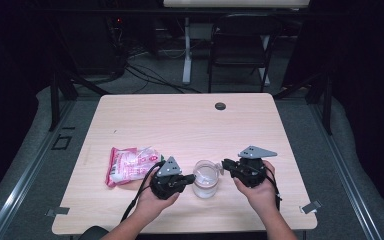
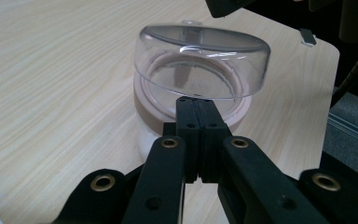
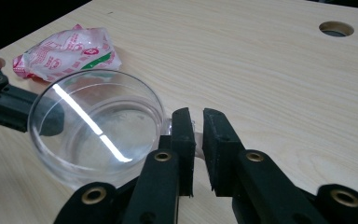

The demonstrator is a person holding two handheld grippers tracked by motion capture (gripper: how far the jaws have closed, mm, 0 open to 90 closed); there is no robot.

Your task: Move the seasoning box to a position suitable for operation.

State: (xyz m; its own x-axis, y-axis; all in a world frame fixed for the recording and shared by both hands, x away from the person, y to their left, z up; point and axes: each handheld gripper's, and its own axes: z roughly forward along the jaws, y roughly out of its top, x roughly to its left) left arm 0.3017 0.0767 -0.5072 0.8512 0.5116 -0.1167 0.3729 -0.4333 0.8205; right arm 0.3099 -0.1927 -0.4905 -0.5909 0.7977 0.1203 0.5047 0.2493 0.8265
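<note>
Clear lidded container (image 1: 205, 178) stands near the counter's (image 1: 190, 120) front edge, between our two grippers. Left gripper (image 2: 196, 109): fingers pressed together at its near wall. Right gripper (image 3: 196, 126): fingers narrowly parted around the lid's small tab, directly ahead.

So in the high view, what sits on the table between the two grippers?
A clear lidded container stands between the left gripper and right gripper, both at its edge, as the high view shows.

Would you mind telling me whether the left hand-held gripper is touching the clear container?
Touching: the left gripper view shows the left hand-held gripper shut, its tips meeting the clear container wall.
</note>
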